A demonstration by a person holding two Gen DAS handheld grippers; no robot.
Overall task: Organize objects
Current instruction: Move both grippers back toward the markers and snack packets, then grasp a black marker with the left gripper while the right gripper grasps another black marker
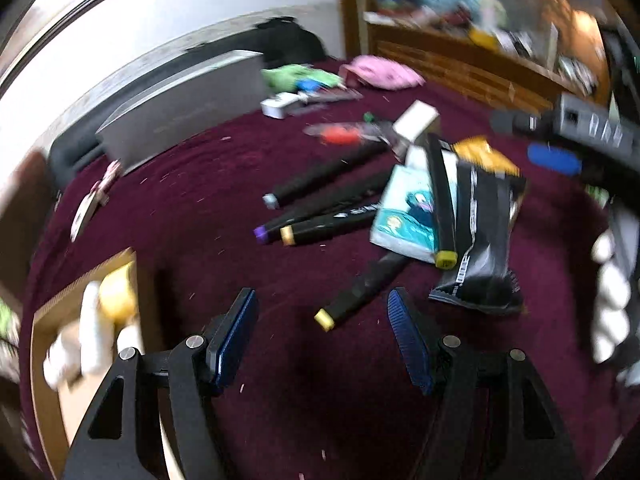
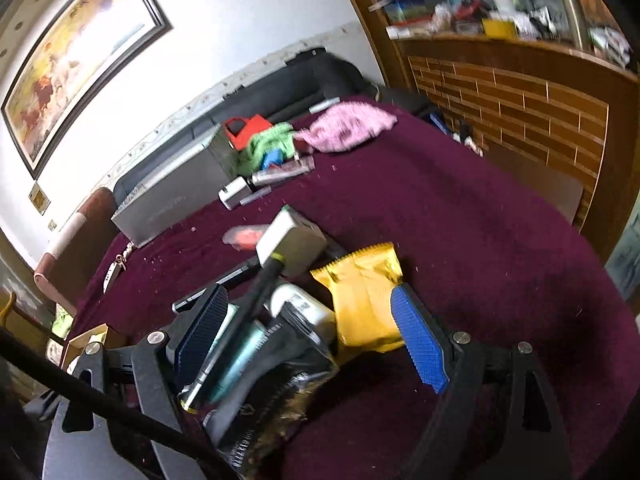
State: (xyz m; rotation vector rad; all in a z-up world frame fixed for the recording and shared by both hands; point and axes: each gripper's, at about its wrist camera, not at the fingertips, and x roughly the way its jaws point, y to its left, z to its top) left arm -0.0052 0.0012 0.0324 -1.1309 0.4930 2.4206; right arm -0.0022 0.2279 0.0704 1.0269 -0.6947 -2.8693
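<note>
Both grippers, left (image 1: pixel 322 308) and right (image 2: pixel 308 320), gape empty over the cluttered maroon tablecloth (image 2: pixel 460 240).

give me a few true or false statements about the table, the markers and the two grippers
1. The left gripper holds a marker. False: its jaws are open with nothing between them.
2. The tablecloth is dark purple. True.
3. The nearest marker has a yellow cap. True.
4. The pink cloth lies close to the right gripper. False: it lies at the far side of the table.
5. The yellow packet shows between the right gripper's open jaws. True.
6. The grey box stands in the middle of the table. False: it sits at the far left edge.
</note>
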